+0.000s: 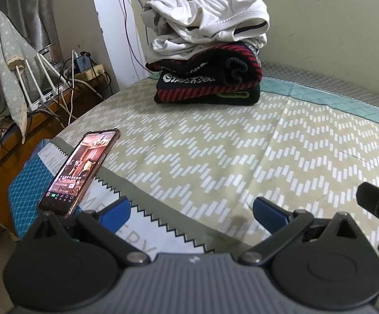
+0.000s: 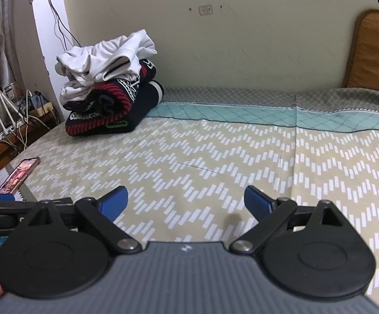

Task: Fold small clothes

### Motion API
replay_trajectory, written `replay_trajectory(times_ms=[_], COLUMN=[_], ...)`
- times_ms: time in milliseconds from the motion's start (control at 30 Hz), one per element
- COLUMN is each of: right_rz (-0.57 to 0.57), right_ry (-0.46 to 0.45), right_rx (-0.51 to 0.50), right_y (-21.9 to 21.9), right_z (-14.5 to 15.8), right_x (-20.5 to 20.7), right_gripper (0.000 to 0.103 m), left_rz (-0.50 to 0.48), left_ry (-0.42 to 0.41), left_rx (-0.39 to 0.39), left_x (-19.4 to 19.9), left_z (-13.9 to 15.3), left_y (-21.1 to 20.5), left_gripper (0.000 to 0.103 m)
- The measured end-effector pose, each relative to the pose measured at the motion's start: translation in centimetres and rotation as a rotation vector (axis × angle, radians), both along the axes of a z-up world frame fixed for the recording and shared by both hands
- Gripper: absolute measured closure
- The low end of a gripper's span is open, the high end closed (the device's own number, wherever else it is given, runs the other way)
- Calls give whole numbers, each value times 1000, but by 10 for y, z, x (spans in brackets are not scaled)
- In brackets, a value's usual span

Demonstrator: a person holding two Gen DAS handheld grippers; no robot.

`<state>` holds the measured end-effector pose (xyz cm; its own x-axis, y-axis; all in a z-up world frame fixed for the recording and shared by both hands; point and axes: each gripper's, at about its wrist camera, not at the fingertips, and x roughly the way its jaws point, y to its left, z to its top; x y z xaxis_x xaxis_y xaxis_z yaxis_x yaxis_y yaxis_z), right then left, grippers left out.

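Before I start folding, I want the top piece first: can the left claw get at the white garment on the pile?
Probably yes: the left claw is open, and only bare bedsheet lies before the white garment.

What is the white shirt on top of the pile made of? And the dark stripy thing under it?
The white shirt looks like thin, smooth, slightly shiny cloth, maybe sports fabric: it crumples softly. The dark stripy thing looks like thick knitted wool or yarn, with chunky ribbed red stripes.

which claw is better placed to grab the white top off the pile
Left claw: the white garment looms nearer, nearly straight ahead. From the right claw, it sits farther, off left.
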<state>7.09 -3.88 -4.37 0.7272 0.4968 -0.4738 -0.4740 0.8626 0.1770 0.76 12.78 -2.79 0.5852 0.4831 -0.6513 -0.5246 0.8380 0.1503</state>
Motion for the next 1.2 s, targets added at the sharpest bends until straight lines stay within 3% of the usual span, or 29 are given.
replay_trajectory(times_ms=[400, 1200], right_rz=[-16, 0], right_ry=[35, -6], right_rx=[-13, -5], right_y=[-2, -2], right_z=[-2, 4], right_x=[4, -1], right_gripper=[6, 6], left_rz=[22, 22], left_ry=[10, -25], left_rx=[26, 68], left_x=[0, -7], left_z=[-2, 10], left_y=[-2, -5], left_gripper=[0, 0])
